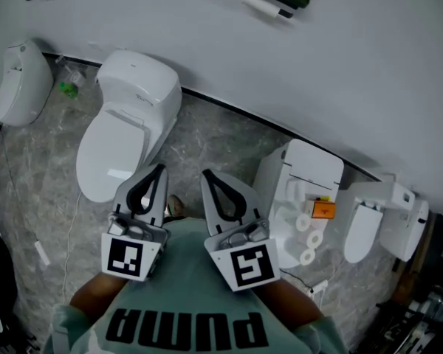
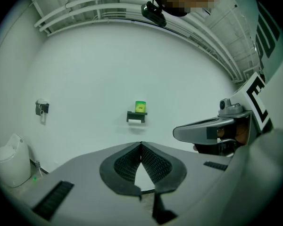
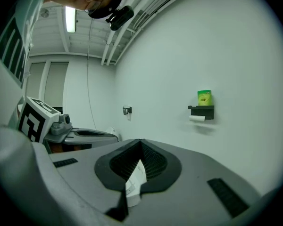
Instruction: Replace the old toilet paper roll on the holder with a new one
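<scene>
Washroom, at the wall: a person in a pale green shirt (image 1: 192, 297) stands facing a white wall (image 1: 369, 72) with a handheld gripper in each hand. Both tools are side by side and aimed roughly level at the wall. The left gripper (image 1: 159, 170) has its jaws pressed together at the tips, with nothing between them. The right gripper (image 1: 206, 175), just beside it, also has its jaws together. A small white slip (image 3: 135, 179) with faint print sits in the hollow behind the tips, and it cannot be told whether the pads pinch it. Each tool carries its marker cube close to the person's chest.

The toilet paper roll (image 2: 135, 122) hangs under a black holder (image 2: 137, 116) fixed to the wall, ahead of both grippers and well apart from them. A green-and-yellow container (image 2: 140, 106) stands on top of the holder. Three spare rolls (image 1: 308, 239) lie in a row on a white toilet (image 1: 314, 169) to the person's right, near an orange object (image 1: 323, 210).

A second white toilet (image 1: 125, 135) stands on the grey marbled floor (image 1: 221, 135) ahead and to the left of the grippers, its tank against the wall. Further left along the same wall is another white fixture (image 1: 18, 83). A small dark fitting (image 2: 41, 108) is mounted on the wall, well to the left of the holder
</scene>
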`<state>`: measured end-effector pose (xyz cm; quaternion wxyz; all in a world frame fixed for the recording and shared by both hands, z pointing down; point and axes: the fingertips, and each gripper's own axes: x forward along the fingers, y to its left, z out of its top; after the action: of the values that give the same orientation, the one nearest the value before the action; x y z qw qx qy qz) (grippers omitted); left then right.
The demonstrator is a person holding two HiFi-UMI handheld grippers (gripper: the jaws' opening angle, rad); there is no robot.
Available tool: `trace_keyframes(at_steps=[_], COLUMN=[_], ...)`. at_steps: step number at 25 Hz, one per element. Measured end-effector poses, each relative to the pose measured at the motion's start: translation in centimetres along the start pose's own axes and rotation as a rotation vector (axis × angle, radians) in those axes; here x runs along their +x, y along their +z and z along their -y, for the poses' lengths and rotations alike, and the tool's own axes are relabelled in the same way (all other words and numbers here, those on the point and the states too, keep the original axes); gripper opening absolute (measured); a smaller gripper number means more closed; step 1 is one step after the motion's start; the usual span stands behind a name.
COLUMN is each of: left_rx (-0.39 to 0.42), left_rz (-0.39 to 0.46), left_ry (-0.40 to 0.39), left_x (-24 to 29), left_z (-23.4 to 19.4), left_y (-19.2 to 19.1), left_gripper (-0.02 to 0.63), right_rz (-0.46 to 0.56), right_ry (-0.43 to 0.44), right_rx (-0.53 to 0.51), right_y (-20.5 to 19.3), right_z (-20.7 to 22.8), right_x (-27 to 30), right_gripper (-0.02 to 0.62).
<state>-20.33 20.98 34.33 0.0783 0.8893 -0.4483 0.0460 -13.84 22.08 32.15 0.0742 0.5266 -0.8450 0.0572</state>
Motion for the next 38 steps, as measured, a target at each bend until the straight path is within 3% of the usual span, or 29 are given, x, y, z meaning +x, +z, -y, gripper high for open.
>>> trace_keyframes(at_steps=[21,31,38], left_rx=[-0.022,-0.031,-0.013], left_rz=[0.016,0.025,0.006], left_ry=[-0.065,-0.042,-0.014], left_x=[-3.1,-4.7,-3.8], left_z=[-1.8,-2.4,-2.3], left_y=[-0.6,-1.1,-1.4], left_gripper=[0.003,0.003,0.003], right_rz=[-0.02,-0.027,-0.019], right_ry=[-0.052,-0.018,0.005], right_rx=[-0.04,-0.063,-0.038], right_y=[0.0,-0.5,-1.0], right_z=[-3.9,-6.0,-4.7], right_x=[0.0,-0.1,0.4], right_gripper=[0.003,0.003,0.003])
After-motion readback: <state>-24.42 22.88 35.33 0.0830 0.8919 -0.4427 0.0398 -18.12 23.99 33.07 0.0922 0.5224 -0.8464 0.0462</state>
